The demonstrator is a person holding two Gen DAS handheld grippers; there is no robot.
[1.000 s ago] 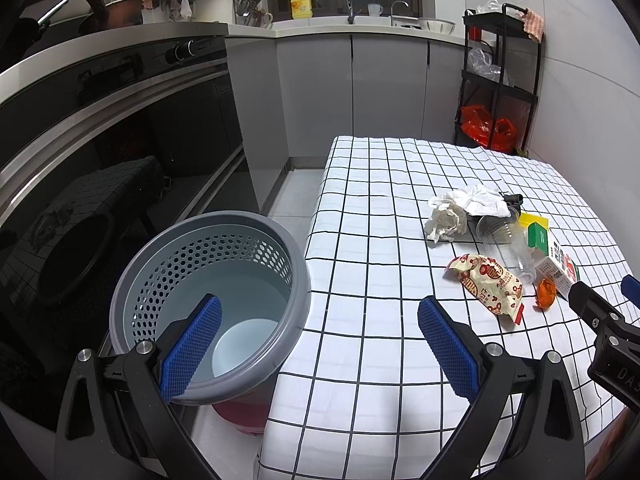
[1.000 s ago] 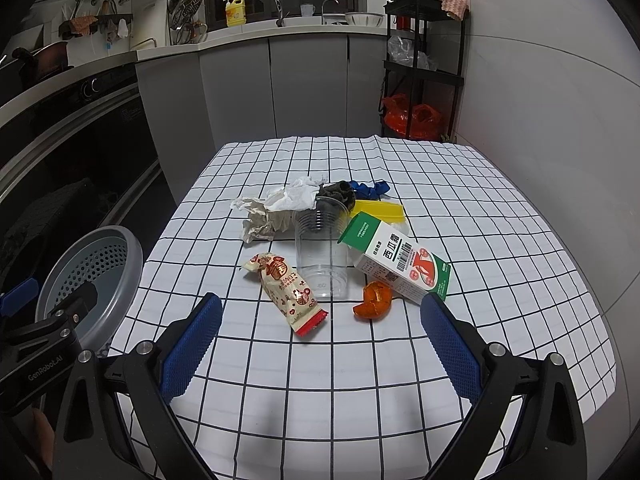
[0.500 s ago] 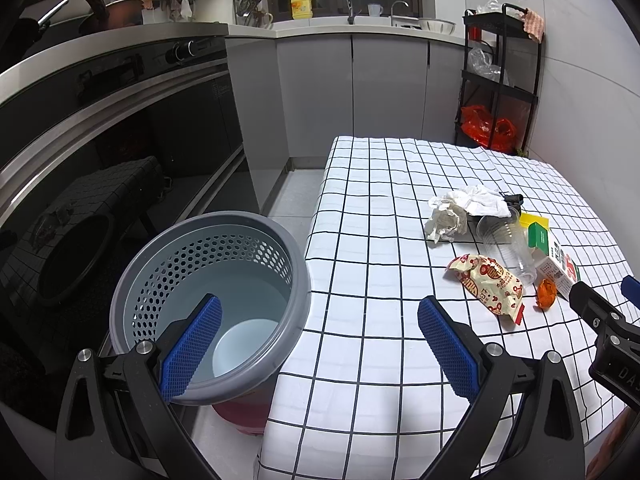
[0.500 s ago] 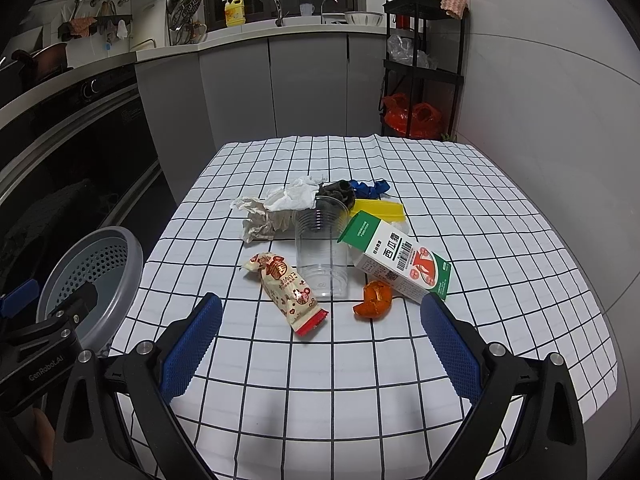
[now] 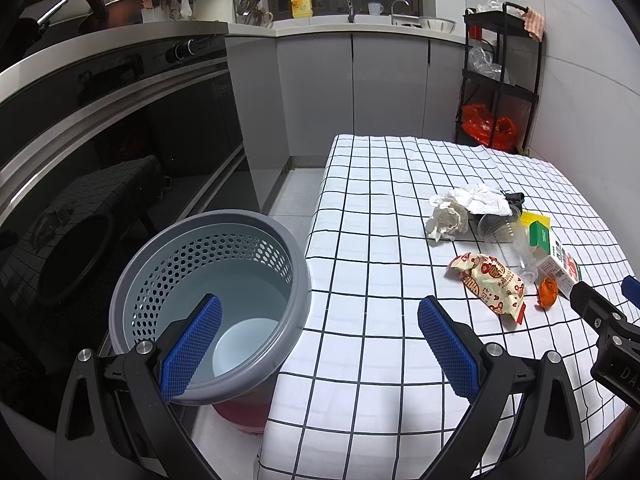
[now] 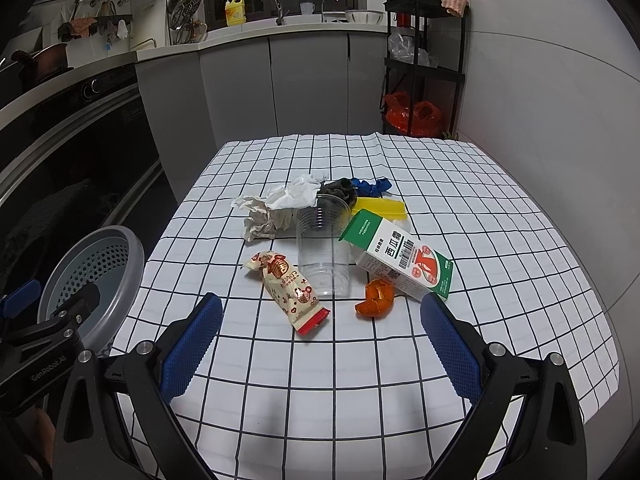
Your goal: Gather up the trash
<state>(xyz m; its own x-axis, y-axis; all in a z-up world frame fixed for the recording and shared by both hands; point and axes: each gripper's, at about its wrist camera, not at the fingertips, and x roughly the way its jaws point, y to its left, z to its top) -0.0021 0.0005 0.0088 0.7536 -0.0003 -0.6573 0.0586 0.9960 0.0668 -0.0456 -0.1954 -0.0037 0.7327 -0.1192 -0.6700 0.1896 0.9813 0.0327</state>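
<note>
Trash lies on the checked tablecloth (image 6: 460,208): a snack wrapper (image 6: 286,286), a clear plastic cup (image 6: 323,250), an orange peel (image 6: 376,298), a green-and-white carton (image 6: 400,258), crumpled tissue (image 6: 280,208), a yellow piece (image 6: 380,208) and dark and blue scraps (image 6: 356,190). A grey perforated bin (image 5: 208,296) stands at the table's left edge. My left gripper (image 5: 318,340) is open and empty, over the bin's rim and the table edge. My right gripper (image 6: 320,344) is open and empty, just in front of the wrapper and peel.
Kitchen counters and a dark oven front (image 5: 120,128) run along the left. A black shelf rack (image 6: 424,60) with red bags stands behind the table by the white wall. The wrapper (image 5: 488,280) and the right gripper's body (image 5: 608,332) show in the left wrist view.
</note>
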